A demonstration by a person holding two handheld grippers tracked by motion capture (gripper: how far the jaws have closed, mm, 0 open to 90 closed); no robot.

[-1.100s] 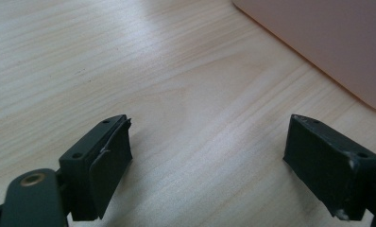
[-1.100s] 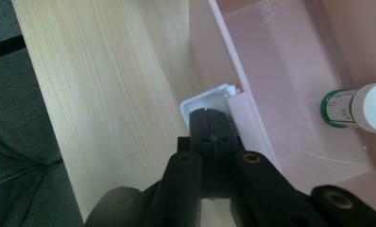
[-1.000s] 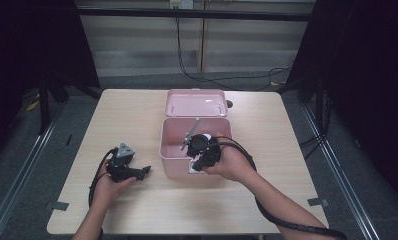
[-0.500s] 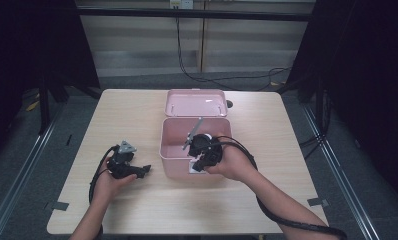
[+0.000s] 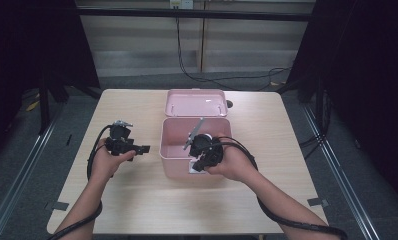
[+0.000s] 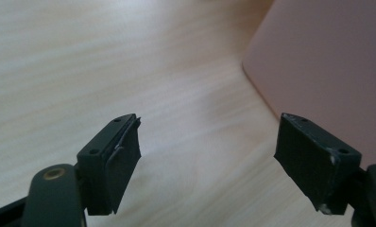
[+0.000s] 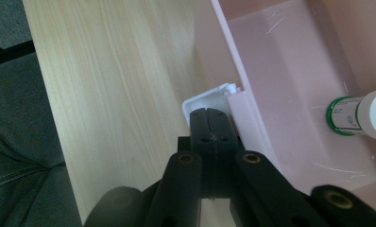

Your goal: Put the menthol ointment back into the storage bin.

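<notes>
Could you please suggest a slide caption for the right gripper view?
Right tool, jaws shut, at the white latch on the open pink box's front wall; a white-capped bottle lies inside.

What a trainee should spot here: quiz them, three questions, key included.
1. True or false: the pink box stands open.
2. Which gripper has its jaws shut at the box's white latch: A, the left gripper, or B, the right gripper?
3. What lies inside the box?
Key: 1 true. 2 B; the left gripper's jaws have just been closing a little, yet they stand open with nothing between them. 3 a white-capped bottle with a green band.
</notes>
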